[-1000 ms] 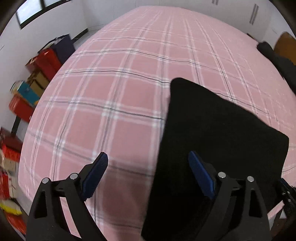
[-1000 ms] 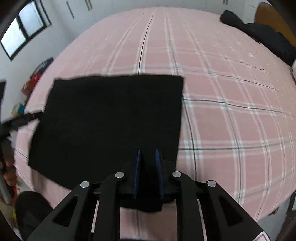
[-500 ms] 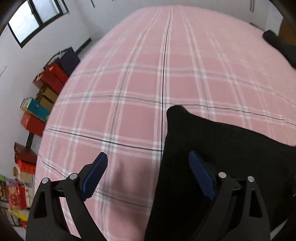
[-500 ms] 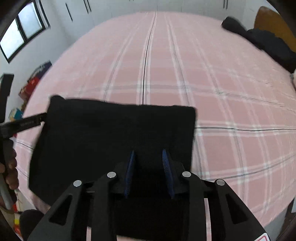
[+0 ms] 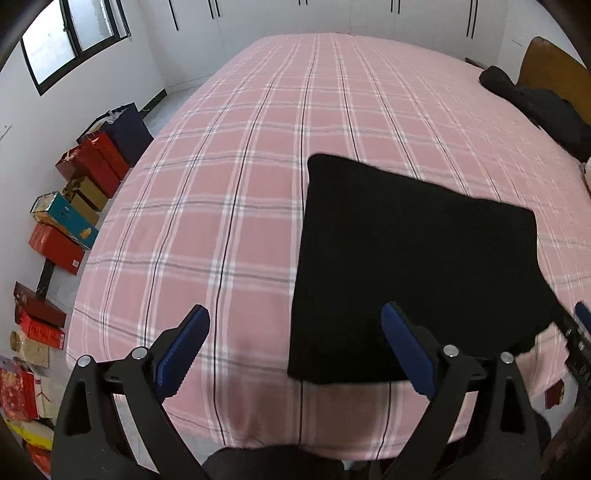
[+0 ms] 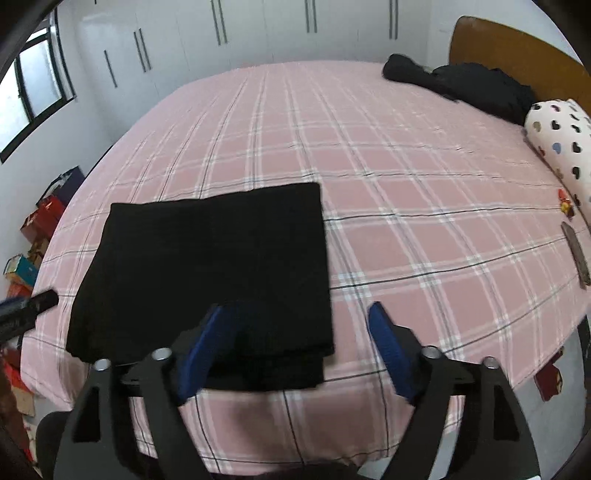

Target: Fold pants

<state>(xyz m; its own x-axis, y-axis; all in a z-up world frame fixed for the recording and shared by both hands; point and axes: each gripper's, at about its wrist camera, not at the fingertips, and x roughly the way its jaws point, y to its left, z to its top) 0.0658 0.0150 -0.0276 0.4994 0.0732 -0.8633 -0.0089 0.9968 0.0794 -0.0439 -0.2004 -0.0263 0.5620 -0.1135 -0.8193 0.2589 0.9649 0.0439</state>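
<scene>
The black pants (image 5: 413,258) lie folded into a flat rectangle on the pink plaid bed (image 5: 258,155), near its front edge. They also show in the right wrist view (image 6: 207,266). My left gripper (image 5: 295,350) is open and empty, above the bed's front edge, its right finger over the pants' left side. My right gripper (image 6: 295,343) is open and empty, its left finger over the pants' near right corner. The tip of the left gripper shows at the left of the right wrist view (image 6: 26,306).
Dark clothes (image 6: 461,85) and a heart-print pillow (image 6: 561,147) lie by the wooden headboard (image 6: 517,55). A slim dark object (image 6: 576,254) lies at the bed's right edge. Boxes and bags (image 5: 70,206) line the floor on the left. White wardrobes (image 6: 258,33) stand behind.
My right gripper opened and let go of the pants, which now lie flat on the bed. Both grippers pulled back and tilted up. The left gripper stayed open.
</scene>
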